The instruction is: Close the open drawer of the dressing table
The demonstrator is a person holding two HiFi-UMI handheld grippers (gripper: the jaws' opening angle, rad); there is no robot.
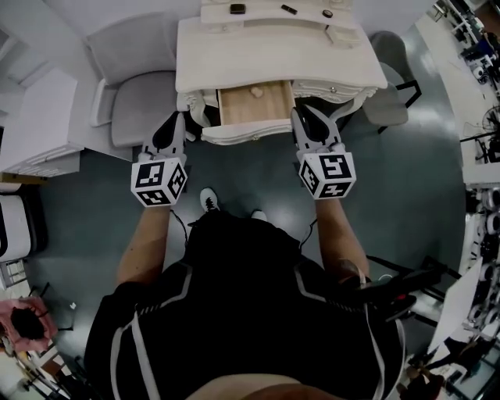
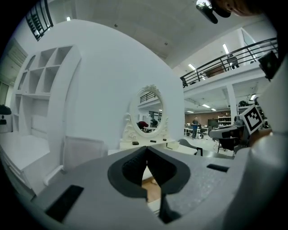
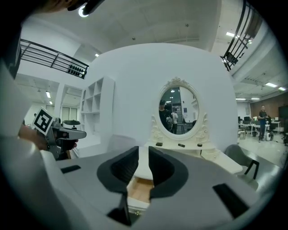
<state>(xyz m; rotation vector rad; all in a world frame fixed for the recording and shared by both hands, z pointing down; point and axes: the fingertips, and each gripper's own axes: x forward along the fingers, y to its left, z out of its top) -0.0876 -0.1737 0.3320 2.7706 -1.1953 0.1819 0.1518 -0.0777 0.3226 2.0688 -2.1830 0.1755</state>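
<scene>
The drawer (image 1: 255, 105) stands pulled well out of the table (image 1: 234, 55). Its wooden floor is bare except for one small pale thing (image 1: 256, 92) near the back. Its curved white front (image 1: 246, 134) lies between your two grippers, just right of the left gripper's (image 1: 176, 125) tips and just left of the right gripper's (image 1: 303, 121) tips. It looks a little below both. In each gripper view the drawer sits low, beyond the jaws and not between them. Your left jaws are closed tip to tip with nothing in them. Your right jaws stand apart, also empty, and touch nothing.

You need no grip for this. I'd close the right jaws too, so you push with a blunt tip and not a fork that could catch on the carving. Bring both tips down and inward onto the front, one on each side of its middle. Press level and evenly toward the mirror (image 3: 178, 110). Uneven pressure is likely to skew the drawer and jam it. Slow down near the end so the small things (image 1: 237, 9) on the tabletop don't jump.
</scene>
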